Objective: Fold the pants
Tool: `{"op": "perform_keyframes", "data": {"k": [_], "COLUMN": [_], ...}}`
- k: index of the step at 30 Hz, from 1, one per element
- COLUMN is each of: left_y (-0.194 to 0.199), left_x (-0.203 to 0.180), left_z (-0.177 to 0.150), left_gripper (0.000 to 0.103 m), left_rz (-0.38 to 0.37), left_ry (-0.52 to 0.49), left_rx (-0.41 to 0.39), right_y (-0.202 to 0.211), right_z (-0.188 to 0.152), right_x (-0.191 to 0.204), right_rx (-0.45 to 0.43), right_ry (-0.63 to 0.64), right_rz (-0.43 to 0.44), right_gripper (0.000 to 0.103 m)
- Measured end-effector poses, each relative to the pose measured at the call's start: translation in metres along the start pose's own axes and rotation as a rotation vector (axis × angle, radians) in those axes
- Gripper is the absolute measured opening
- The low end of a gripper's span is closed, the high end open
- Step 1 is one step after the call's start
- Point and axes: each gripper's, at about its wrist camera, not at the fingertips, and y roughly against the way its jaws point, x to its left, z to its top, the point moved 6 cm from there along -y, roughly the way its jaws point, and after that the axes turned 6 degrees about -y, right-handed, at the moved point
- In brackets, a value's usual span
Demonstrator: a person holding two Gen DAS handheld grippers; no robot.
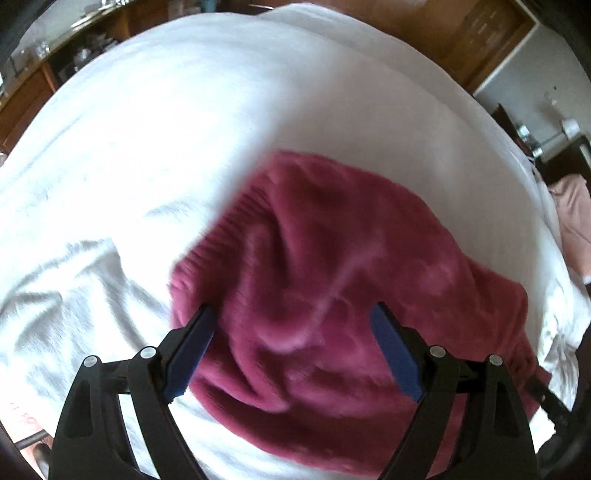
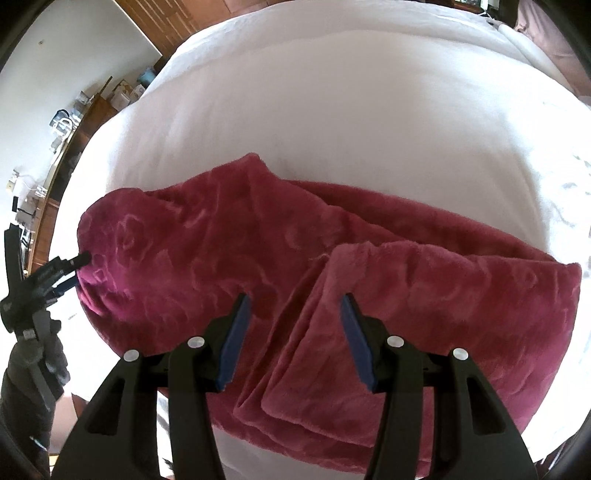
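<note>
Presently, the burgundy fleece pants (image 2: 258,266) lie folded on the white bedsheet (image 2: 332,122), stretched across the bed in front of me, with one embossed panel doubled over the right half and its edge running diagonally down the middle. My right gripper (image 2: 295,299) hovers above that seam with its blue-padded fingers (image 2: 236,339) spread wide and nothing between them. My left gripper (image 1: 295,314) also stands wide apart over the garment's ribbed end, its pads (image 1: 192,350) clear of the cloth as far as the blurred left wrist view allows. From the right wrist view, the left gripper's tips sit at the pants' left end, touching or just beside the fabric; I cannot tell which. Wooden furniture (image 2: 166,22) lines the wall beyond the bed.
</note>
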Motion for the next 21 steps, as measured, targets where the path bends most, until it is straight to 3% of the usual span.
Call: {"op": "perform_keyframes", "data": {"k": [6, 12, 21], "left_y": [-0.001, -0.031, -0.076], "left_x": [0.026, 0.042, 0.035], "left_z": [0.02, 0.025, 0.027], "left_gripper": [0.086, 0.087, 0.098], "left_rz": [0.012, -0.031, -0.083], "left_ry": [0.01, -0.026, -0.033], "left_rx": [-0.069, -0.02, 0.045], "right_y": [-0.004, -0.004, 0.007], "right_z": [-0.013, -0.023, -0.034], "right_x": [0.005, 0.015, 0.016], "right_rx": [0.026, 0.041, 0.052], "right_ry": [0.004, 0.034, 0.043], "right_rz": [-0.019, -0.019, -0.023], "right_gripper": [0.053, 0.053, 0.053]}}
